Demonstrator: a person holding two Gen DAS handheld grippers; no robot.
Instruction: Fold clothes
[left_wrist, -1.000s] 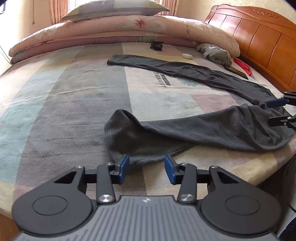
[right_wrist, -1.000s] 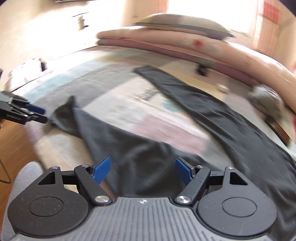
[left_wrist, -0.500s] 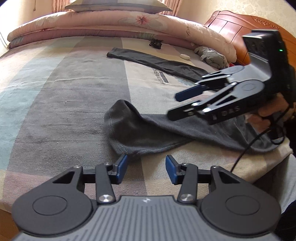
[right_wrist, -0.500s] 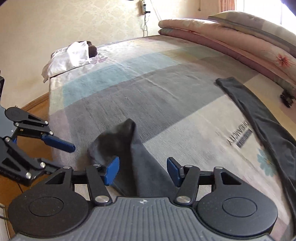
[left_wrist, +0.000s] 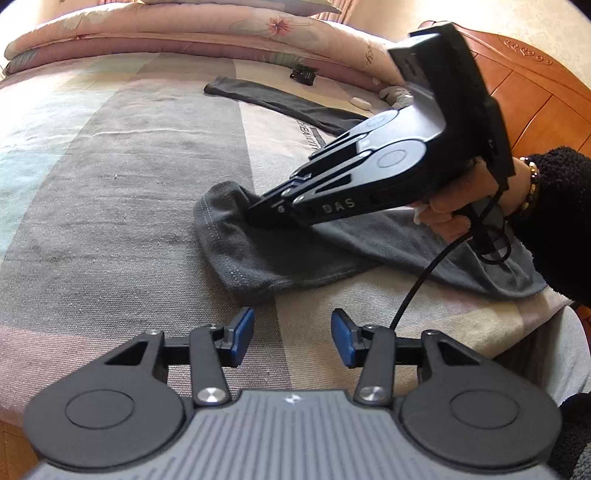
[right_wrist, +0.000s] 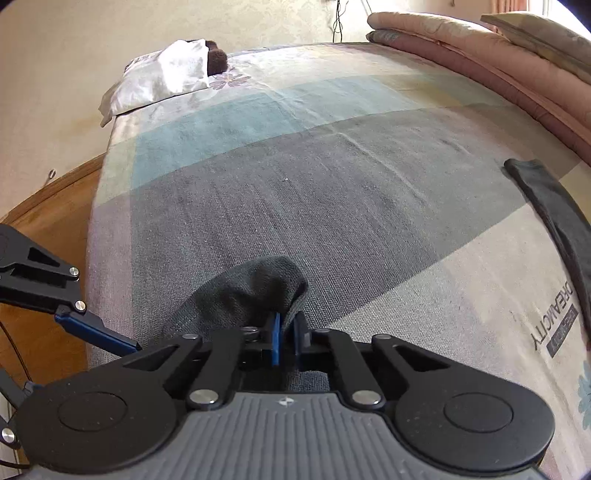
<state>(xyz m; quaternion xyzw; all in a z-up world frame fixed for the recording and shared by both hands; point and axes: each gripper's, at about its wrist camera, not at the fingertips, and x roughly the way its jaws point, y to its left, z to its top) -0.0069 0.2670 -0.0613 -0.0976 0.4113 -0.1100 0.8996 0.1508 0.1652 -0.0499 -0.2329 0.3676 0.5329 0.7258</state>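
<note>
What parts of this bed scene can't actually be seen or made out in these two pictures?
- Middle of the grey trousers: left wrist view, covered by the right gripper and the hand.
- Small black thing by the quilt: left wrist view, too small to tell what it is.
- Dark lump behind the white pillow: right wrist view, mostly hidden.
- Far trouser leg: right wrist view, cut off by the picture's edge.

Daylight, bright and soft, both views; strongest along the upper edge, where the folded quilt (left_wrist: 229, 33) washes pale. Short soft shadows under the dark garment (left_wrist: 295, 254). Heavy fisheye bowing at edges, corners vignetted black; focus sharp, no motion blur.
</note>
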